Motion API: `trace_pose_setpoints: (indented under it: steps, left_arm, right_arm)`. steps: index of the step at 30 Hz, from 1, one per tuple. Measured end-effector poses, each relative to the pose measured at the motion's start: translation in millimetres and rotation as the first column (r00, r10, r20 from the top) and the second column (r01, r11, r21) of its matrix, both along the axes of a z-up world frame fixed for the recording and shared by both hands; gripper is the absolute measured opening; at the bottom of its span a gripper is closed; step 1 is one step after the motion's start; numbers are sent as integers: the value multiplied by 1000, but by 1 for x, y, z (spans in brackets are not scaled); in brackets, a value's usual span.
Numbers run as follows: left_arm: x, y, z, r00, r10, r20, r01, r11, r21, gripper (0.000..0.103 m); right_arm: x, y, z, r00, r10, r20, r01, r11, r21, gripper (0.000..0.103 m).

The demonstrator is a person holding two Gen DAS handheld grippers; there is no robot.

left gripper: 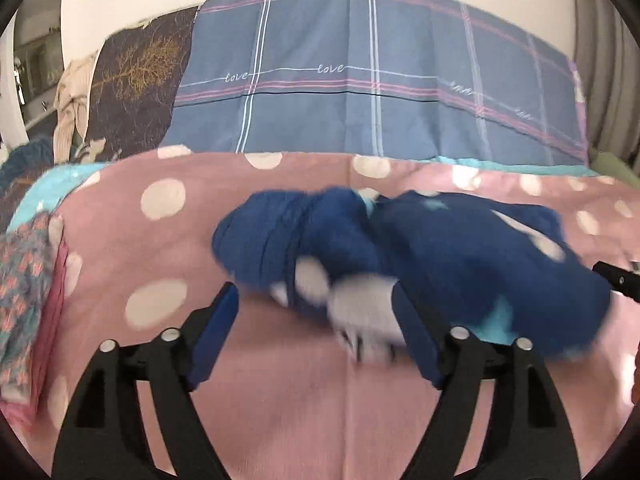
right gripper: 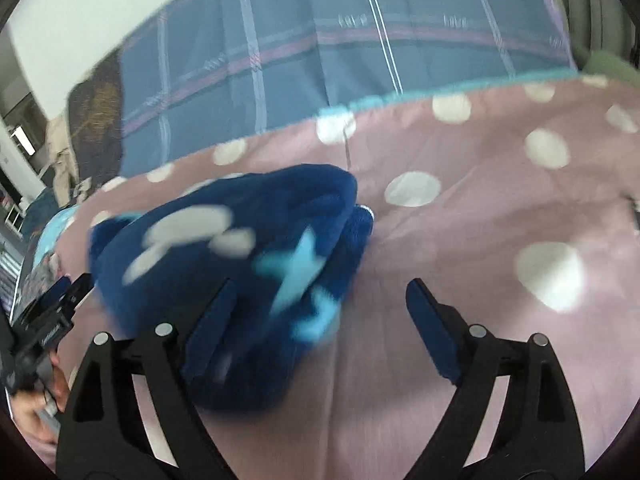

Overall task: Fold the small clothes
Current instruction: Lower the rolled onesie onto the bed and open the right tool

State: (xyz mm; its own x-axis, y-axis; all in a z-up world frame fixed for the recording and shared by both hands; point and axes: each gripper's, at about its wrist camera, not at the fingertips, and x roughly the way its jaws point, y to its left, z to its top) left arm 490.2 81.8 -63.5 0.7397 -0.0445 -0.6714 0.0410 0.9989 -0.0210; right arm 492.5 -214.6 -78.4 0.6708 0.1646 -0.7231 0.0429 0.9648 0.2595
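Left wrist view looks along the left gripper [left gripper: 316,320], whose jaws are spread wide with nothing between the pads; the dark blue garment [left gripper: 440,256] lies crumpled on the pink dotted sheet [left gripper: 280,400] just ahead, its near edge with a pale grey patch reaching down beside the right-hand finger, though blur hides whether cloth and finger touch; the garment is fleecy, marked with pale dots and light blue shapes, and bunched into two lumps side by side; behind the sheet a blue plaid cover [left gripper: 360,80] stands up like a backdrop, the word "love" stitched along one line; to its left hangs a dark cloth with a golden tree print [left gripper: 132,80], and beside that a cream striped cloth [left gripper: 72,112]; at the left edge a stack of patterned fabric [left gripper: 24,288] rests on the sheet; a black piece of the other tool shows at the far right edge.

Right wrist view shows the right gripper [right gripper: 320,312] likewise released, jaws well apart; the dark blue garment [right gripper: 224,248] sits to the left of centre, heaped against and partly over the left-hand finger, with a light blue star on its near face; the right-hand finger hangs over bare pink dotted sheet [right gripper: 480,220]; the left gripper [right gripper: 52,312] appears at the left margin, with a hand [right gripper: 40,400] below it; the whole frame is smeared by motion.
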Motion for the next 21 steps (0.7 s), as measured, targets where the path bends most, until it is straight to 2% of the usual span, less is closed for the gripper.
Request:
trace_pose_setpoints:
  steps: [3,5,6,9,13,15,17,19,21]
  left_arm:
    - [-73,9,19,998,-55,40,59,991,-118,91]
    - [-112,12,26,995,-79,63,88,985,-150,93]
    - [-144,13,33,992,-90,84,102,983,-152,96]
    - [-212,8,43,984,-125,123,139,984,-109,101]
    - [-294,-1,59,974,-123,188,129,992,-16,102]
    - [-328,-11,62,975,-113,190,101,992,75,102]
    - [-358,-20,64,975,-135,179,115,986,119,102]
    - [-380,-23,67,978,-123,168,107,989,102,102]
    - [-402,-26,73,982,-103,159,93,993,72,102]
  right_arm:
    - [-69,5,22,998,52,40,-51,998,-38,90]
    - [-120,11,35,993,92,72,-87,994,-59,90]
    - [-142,17,42,990,106,91,-100,992,-73,90]
    - [-221,30,60,980,143,141,-127,985,-117,90]
    - [-312,48,84,964,163,211,-123,974,-192,91]
    - [-346,53,91,958,151,243,-108,977,-182,92]
    - [-373,56,97,960,138,245,-108,985,-132,93]
    - [-397,60,98,964,129,231,-108,989,-104,93]
    - [-412,65,100,966,109,233,-79,987,-138,93]
